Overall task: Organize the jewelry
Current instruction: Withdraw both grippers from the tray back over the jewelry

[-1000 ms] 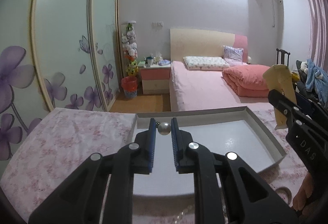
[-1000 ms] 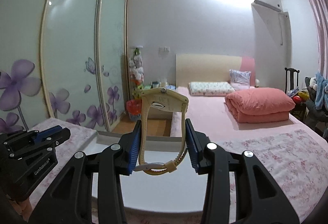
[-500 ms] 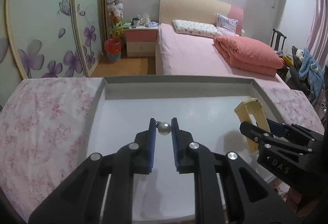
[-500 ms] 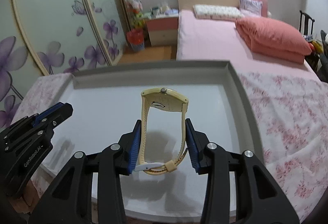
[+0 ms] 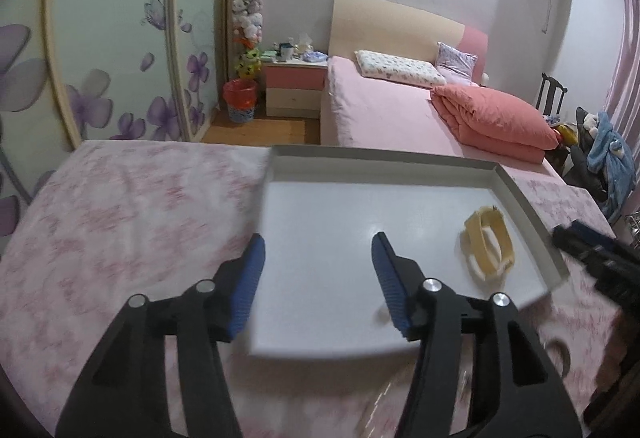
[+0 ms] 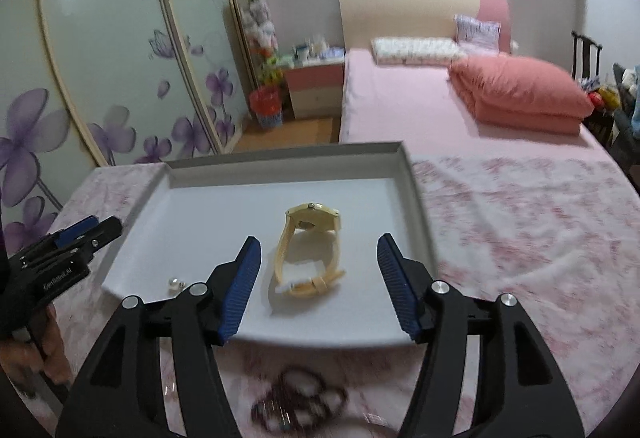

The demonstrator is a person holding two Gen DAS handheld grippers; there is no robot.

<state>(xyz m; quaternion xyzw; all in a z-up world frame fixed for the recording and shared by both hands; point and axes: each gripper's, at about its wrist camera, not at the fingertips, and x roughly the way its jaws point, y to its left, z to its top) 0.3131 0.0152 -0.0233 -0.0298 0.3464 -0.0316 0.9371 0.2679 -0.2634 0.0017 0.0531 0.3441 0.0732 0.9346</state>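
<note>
A: Both tongs have let go since the earlier frames. The left tongs, clamped on the pearl earring a second ago, are spreading apart with nothing between the blue pads. The right tongs, which gripped the watch strap, are spreading too; the yellow watch sits between the jaws, but neither pad touches it.

B: Where did the pieces end up?

A: In the shallow grey tray on the tabletop with its pink floral cloth. The watch stands on its strap right of the tray's middle, case at the far end. The pearl earring lies near the tray's front-left corner, well apart from the watch.

B: Anything hard to make out?

A: In the left wrist view the earring is not visible; only the watch shows there, near the tray's right wall. A dark beaded piece lies on the cloth in front of the tray, blurred and partly hidden by the right tongs, so I cannot tell what it is.

B: The count?

A: 1 tray holding 2 pieces: 1 watch, 1 earring. Outside it, 1 beaded piece.
</note>
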